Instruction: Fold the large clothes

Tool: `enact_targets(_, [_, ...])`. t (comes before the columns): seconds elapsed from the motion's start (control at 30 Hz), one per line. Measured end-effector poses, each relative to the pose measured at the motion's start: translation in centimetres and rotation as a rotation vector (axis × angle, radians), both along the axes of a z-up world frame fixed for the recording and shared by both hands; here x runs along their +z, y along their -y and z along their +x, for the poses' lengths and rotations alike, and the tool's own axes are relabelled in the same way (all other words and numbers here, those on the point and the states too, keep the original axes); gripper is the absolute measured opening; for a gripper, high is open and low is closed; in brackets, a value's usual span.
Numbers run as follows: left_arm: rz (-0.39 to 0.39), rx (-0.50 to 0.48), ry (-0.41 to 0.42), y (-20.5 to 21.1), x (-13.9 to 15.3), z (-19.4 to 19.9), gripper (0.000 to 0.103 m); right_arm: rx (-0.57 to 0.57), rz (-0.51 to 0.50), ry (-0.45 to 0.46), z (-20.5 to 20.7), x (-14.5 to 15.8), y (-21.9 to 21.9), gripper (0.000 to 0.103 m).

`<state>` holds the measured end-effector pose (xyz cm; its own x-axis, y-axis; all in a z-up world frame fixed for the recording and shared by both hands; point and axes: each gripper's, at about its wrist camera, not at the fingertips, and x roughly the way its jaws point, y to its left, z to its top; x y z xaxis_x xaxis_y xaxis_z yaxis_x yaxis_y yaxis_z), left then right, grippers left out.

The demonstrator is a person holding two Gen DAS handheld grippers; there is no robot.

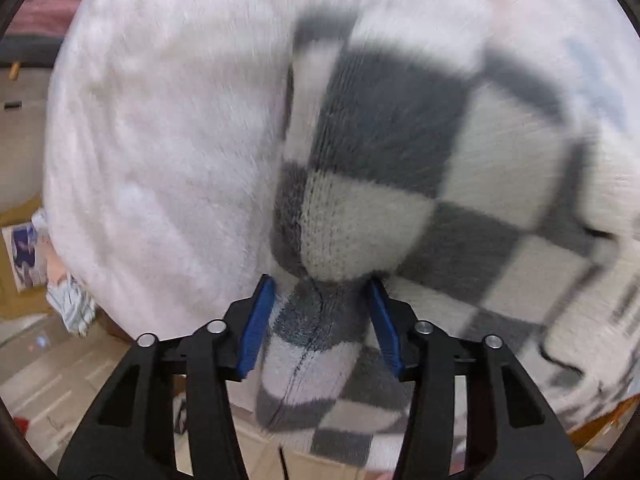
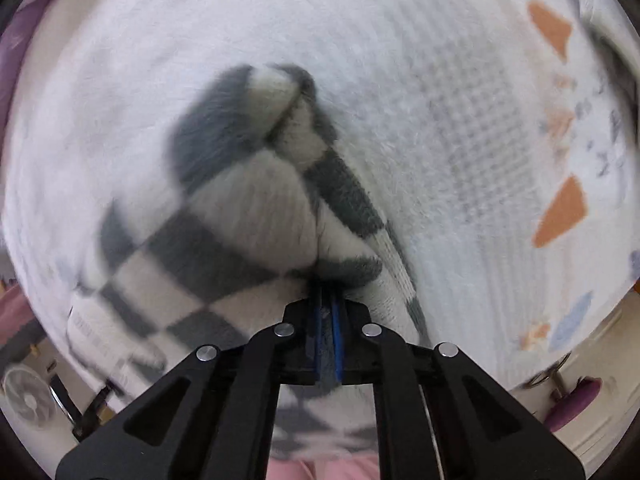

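While bunched, grey-and-cream checked knit garment (image 1: 384,184), left gripper (image 1: 323,292) clasping it; right gripper (image 2: 328,300) pinching it

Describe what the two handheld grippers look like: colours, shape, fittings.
The left gripper and the right gripper look alike: matte black plastic linkage arms with elongated cut-outs, joined by round silver pins. Each finger carries a flat blue pad on its inner face. No cables, markings or sleeves are visible.

Left gripper (image 1: 322,292) jaws parted, right gripper (image 2: 327,292) jaws clamped, both downward.
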<state>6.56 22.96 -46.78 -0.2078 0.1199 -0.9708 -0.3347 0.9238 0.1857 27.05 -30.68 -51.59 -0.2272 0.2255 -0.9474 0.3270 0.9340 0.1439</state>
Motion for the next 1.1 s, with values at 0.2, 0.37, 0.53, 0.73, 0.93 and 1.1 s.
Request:
enact_targets(0.2, [-0.010,0.011,0.174,-2.0,2.8,5.3,0.047,0.009,-0.018,0.172,5.8,2.8,1.7,0.006])
enact_targets(0.37, [-0.062,0.147,0.071,-5.0,-3.3,8.7,0.056,-0.021,-0.044,0.102,7.9,-1.7,2.3,0.006])
enact_targets(0.53, [-0.017,0.030,0.101,-2.9,1.0,7.7,0.051,0.062,-0.092,0.131,7.9,2.6,-1.0,0.009])
enact_targets(0.73, [-0.003,-0.080,0.190,2.6,7.6,5.9,0.051,-0.027,0.111,0.207,6.6,8.4,-1.9,0.053])
enact_targets(0.93, [-0.027,-0.176,0.297,8.1,10.4,3.2,0.052,0.144,0.110,0.405,3.9,14.1,-4.4,0.065])
enact_targets(1.1, [-0.098,-0.230,0.397,12.8,9.1,5.0,0.052,0.316,0.163,0.497,5.2,11.4,-12.6,0.017])
